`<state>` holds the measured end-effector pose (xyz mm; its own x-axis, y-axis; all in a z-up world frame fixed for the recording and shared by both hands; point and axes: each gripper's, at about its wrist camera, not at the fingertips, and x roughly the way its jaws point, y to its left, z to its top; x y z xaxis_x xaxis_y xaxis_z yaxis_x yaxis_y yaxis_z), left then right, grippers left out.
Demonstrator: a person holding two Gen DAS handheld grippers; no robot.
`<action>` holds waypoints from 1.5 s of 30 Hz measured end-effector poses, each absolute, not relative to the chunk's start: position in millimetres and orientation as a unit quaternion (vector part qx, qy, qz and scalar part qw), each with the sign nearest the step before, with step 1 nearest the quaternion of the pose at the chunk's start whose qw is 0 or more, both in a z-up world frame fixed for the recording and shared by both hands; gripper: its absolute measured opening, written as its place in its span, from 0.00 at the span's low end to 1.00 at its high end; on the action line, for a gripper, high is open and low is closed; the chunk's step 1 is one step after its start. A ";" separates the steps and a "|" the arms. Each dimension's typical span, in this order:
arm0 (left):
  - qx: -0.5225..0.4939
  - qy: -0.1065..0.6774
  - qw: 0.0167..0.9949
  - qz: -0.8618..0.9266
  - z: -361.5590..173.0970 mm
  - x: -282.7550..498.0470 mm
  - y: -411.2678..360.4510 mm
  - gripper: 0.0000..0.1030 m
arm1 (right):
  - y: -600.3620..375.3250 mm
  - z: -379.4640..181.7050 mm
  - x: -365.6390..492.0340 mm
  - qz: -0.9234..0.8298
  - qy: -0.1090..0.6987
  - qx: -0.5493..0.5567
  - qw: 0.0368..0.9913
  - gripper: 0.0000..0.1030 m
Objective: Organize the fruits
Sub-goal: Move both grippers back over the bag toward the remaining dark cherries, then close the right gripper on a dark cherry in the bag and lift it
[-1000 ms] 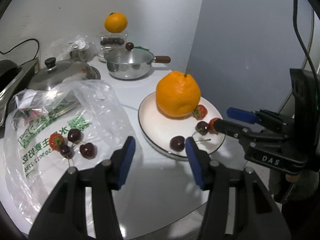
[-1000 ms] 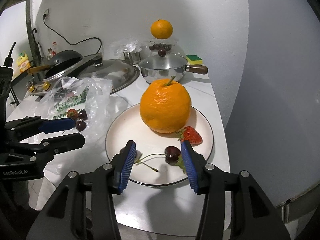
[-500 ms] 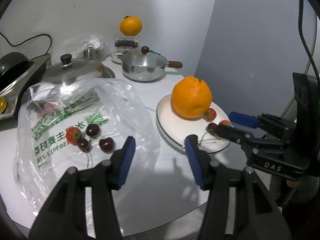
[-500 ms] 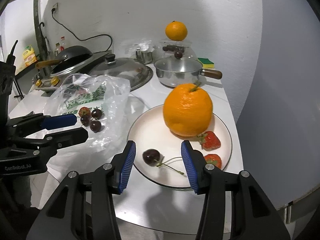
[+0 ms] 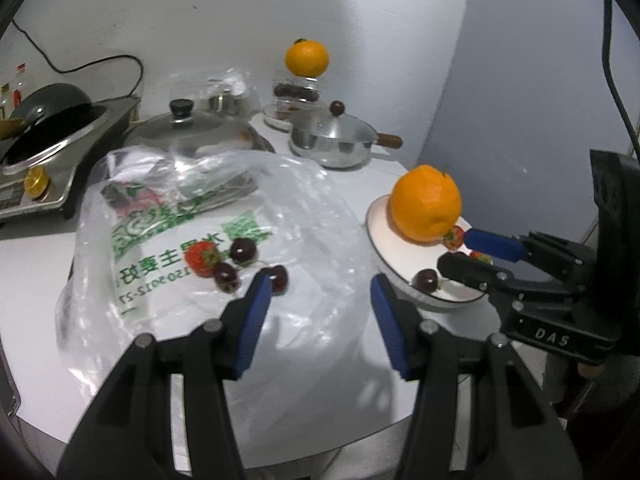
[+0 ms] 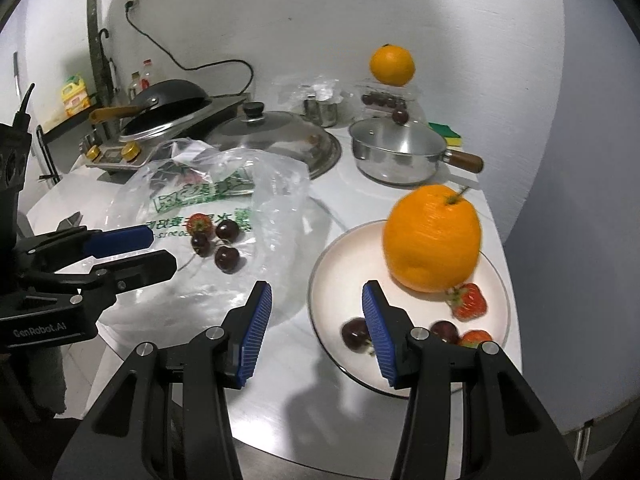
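A white plate (image 6: 336, 276) holds a big orange (image 6: 432, 238), two strawberries (image 6: 469, 301) and two dark cherries (image 6: 354, 332). The plate (image 5: 380, 232) and orange (image 5: 425, 204) also show in the left wrist view. A clear plastic bag (image 5: 280, 216) lies flat with a strawberry (image 5: 201, 258) and three cherries (image 5: 241, 249) on it; the bag (image 6: 272, 184) shows in the right wrist view too. My left gripper (image 5: 316, 312) is open and empty over the bag's near edge. My right gripper (image 6: 316, 328) is open and empty at the plate's left rim.
A lidded steel saucepan (image 6: 396, 152), a large glass lid (image 6: 280, 136), a stove with a black pan (image 6: 168, 100), and a second orange (image 6: 391, 65) on a clear box of cherries stand at the back. The round table edge (image 6: 360, 448) is near.
Both grippers have swung left, away from the plate toward the bag. The left gripper now faces the bag's fruit; the right gripper sits at the plate's left rim. Both stay open.
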<state>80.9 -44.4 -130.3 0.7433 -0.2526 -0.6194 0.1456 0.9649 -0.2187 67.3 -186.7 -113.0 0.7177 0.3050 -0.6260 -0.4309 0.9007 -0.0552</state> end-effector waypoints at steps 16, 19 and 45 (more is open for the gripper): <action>-0.101 0.343 0.932 -0.068 -143.3 80.9 0.2 0.66 | -135.3 -121.5 84.1 0.237 0.329 -0.119 0.906 0.48; -0.105 0.344 0.931 -0.061 -146.1 83.1 7.0 0.66 | -128.2 -124.9 88.0 0.244 0.334 -0.122 0.902 0.48; -0.120 0.370 0.920 -0.038 -172.1 102.9 43.2 0.66 | -75.3 -159.2 125.7 0.283 0.367 -0.133 0.876 0.48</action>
